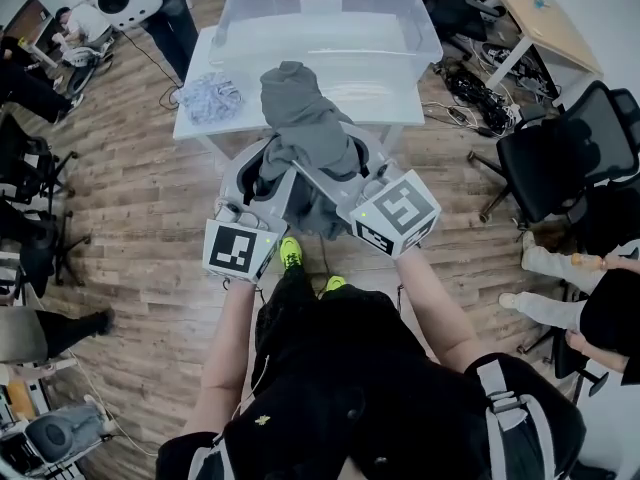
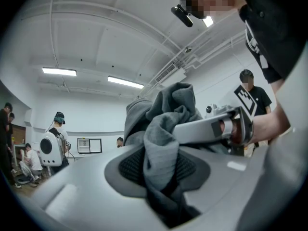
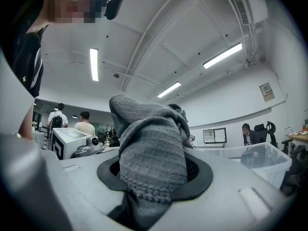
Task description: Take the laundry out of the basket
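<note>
L gripper [image 1: 272, 168] & R gripper [image 1: 352, 168] both clamped on the grey knit top [image 1: 300, 118], bunched upright btwn them, near side of the clear bin [image 1: 428, 40]. White table [image 1: 395, 98] straight ahead, imo.

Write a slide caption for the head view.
Both the left gripper and right gripper grip one grey garment, held up before the clear bin on a white table.

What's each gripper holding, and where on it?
Both hold one grey garment: left gripper and right gripper each pinch a bunched fold of it.
</note>
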The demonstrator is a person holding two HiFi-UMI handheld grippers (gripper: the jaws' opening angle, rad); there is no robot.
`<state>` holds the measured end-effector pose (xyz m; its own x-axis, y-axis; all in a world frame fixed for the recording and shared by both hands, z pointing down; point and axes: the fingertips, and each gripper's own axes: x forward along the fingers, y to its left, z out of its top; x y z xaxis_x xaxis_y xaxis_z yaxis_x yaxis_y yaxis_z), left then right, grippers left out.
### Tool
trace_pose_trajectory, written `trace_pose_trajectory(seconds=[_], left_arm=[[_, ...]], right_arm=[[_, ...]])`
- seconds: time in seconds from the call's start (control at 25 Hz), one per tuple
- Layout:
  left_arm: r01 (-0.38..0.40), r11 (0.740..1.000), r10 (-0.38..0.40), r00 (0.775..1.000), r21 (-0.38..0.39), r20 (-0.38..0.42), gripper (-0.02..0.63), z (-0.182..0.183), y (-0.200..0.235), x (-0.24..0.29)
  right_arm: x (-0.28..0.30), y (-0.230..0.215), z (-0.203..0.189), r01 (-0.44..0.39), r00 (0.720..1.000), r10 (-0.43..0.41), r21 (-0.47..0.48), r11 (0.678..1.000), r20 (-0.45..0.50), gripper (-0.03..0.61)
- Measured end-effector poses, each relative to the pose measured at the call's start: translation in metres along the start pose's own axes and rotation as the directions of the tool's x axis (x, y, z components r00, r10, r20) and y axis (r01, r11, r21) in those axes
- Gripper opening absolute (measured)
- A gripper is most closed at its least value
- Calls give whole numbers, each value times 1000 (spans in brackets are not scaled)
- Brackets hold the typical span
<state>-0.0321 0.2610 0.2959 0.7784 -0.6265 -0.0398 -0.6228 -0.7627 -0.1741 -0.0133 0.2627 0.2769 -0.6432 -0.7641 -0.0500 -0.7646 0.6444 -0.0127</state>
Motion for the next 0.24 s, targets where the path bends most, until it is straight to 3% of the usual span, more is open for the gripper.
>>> trace_pose_trajectory(seconds=[0.24], left_arm=[[-5,1000,5,1000,10,3,115,4,1,-4]], right_arm=[[1,4,4,-2,1000,2,-11,1000,12,186]])
